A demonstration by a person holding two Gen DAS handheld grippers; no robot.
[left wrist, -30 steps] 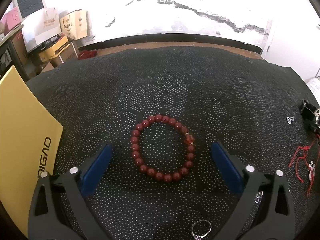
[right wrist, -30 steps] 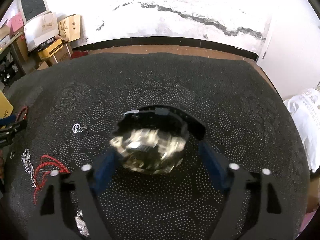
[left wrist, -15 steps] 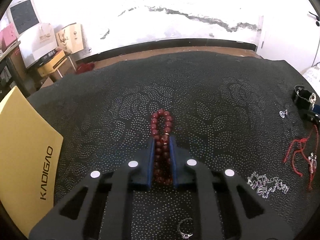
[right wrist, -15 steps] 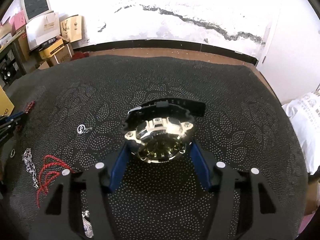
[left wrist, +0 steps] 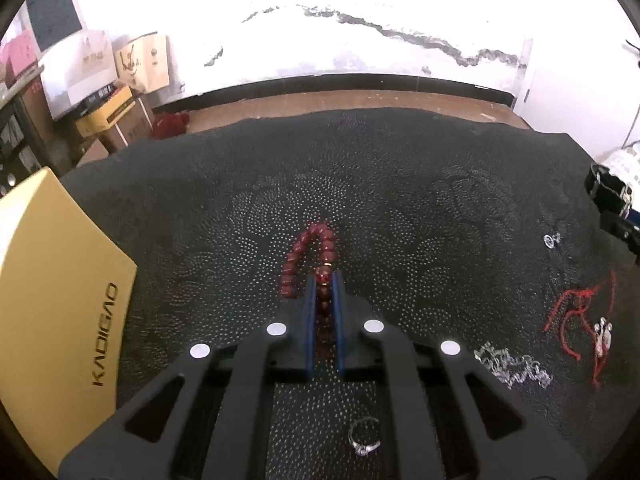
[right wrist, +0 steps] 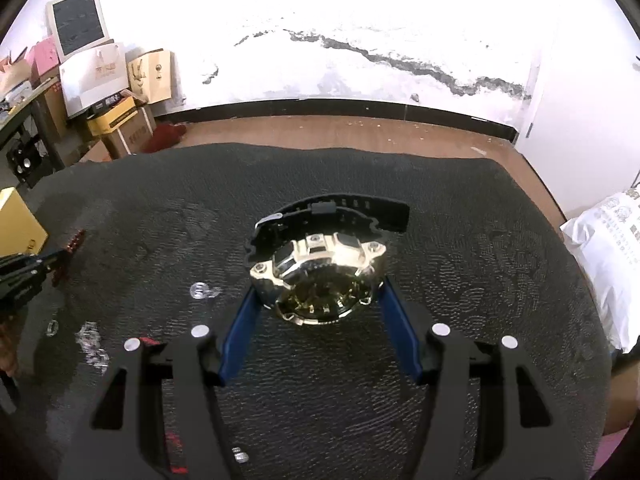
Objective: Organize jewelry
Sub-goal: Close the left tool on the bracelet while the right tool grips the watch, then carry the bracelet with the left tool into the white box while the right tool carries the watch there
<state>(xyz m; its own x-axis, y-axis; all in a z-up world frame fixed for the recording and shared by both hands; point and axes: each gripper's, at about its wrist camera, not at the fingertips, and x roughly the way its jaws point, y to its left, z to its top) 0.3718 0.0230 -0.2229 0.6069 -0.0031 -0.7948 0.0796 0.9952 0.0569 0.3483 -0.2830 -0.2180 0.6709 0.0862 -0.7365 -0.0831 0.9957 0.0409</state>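
- Our left gripper (left wrist: 324,280) has its jaws clenched on the red bead bracelet (left wrist: 310,258); one side of the loop is pinched between the blue pads, the rest arches forward and to the left, above the dark dotted cloth (left wrist: 400,200) that covers the desk.
- Our right gripper (right wrist: 318,300) grasps the gold-faced watch (right wrist: 320,280) by the sides of its case, jaws closed against it; the black strap (right wrist: 340,208) curls up behind the case.
- Below the left gripper we see a silver ring (left wrist: 363,438) lying on the cloth.
- To the right of it lie a silver chain (left wrist: 510,366) and a red cord (left wrist: 570,320), near each other.
- A yellow box (left wrist: 48,300) printed KADIGAO sits at the cloth's left edge.
- In the right wrist view a small silver piece (right wrist: 202,291) lies left of the watch; we cannot tell what it is.
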